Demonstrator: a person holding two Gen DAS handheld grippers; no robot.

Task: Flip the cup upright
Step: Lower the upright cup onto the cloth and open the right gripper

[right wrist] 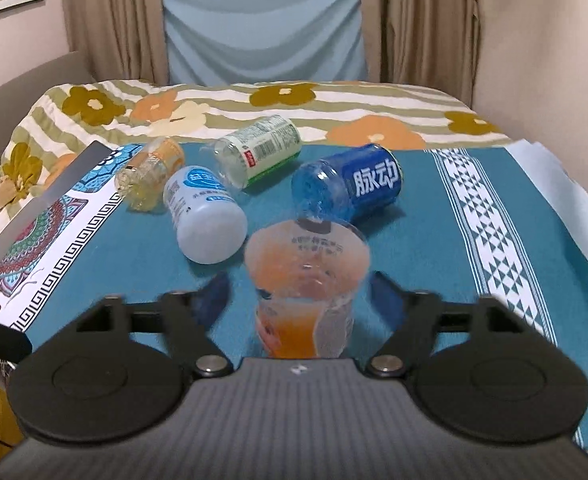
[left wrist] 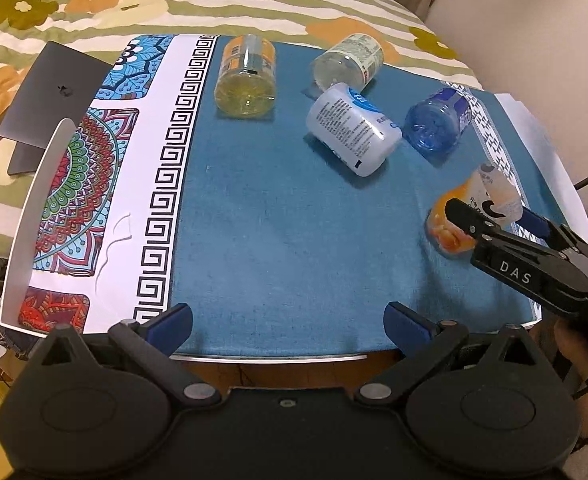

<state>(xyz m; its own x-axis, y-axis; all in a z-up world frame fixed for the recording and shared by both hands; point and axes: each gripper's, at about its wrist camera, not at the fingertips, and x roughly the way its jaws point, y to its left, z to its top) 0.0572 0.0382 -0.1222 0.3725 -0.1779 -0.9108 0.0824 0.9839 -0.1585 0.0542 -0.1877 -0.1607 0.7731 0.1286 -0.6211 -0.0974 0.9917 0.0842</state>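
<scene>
Reaching over the surface [left wrist: 278, 240], the right gripper [right wrist: 297, 292] is straddling the orange cup [right wrist: 303, 288] with its fingers spread wide, neither pad touching it yet; closing on it looks like the step in hand, then rotating it upright. The left gripper [left wrist: 288, 322] is hanging open, holding nothing. Farther back, the blue cup [right wrist: 347, 188] is lying sideways.

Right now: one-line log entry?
right gripper: open around orange clear plastic cup | left gripper: open, idle | four cut-bottle cups on their sides
</scene>
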